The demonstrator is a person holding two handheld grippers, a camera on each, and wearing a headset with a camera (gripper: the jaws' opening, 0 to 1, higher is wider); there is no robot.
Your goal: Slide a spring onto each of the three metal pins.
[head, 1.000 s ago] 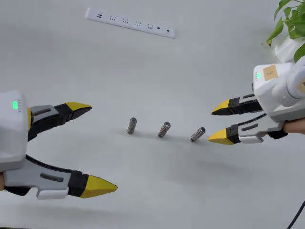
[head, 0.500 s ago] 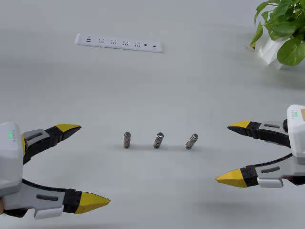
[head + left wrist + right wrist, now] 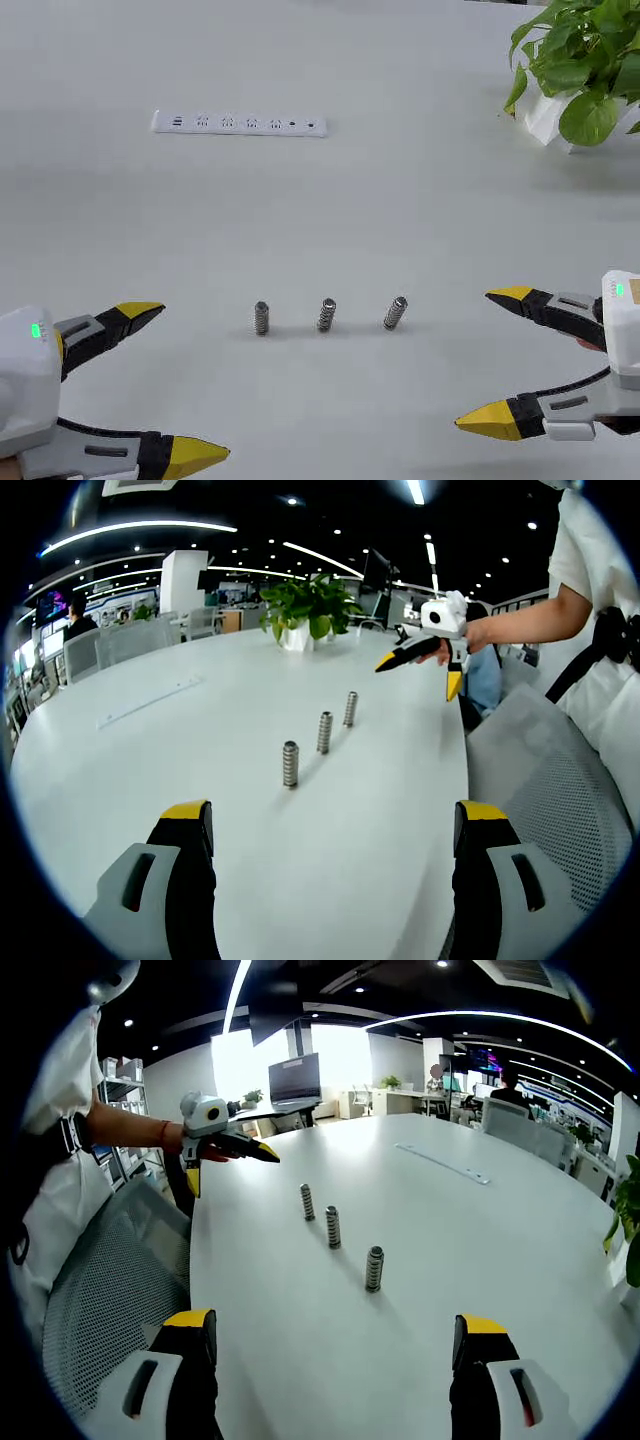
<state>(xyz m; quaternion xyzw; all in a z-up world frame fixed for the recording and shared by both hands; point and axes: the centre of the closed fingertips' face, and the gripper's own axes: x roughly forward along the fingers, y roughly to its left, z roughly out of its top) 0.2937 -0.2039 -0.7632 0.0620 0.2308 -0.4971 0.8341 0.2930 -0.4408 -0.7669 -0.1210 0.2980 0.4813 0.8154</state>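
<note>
Three springs [image 3: 326, 314] standing in a row on white table [image 3: 400, 200], left gripper [image 3: 185, 380] jaws spread wide, nothing held — right gripper [image 3: 480, 358] likewise, both well apart from row

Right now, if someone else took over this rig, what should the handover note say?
Left tongs: open, empty, hovering left of the row.
Right tongs: open, empty, hovering right of the row.
Things: left pin, middle pin and right pin stand apart in a row on the table, each with a spring around it.
Done: all three pins appear sprung.
Left: seemingly nothing; how well the springs are seated is too small to judge.
</note>
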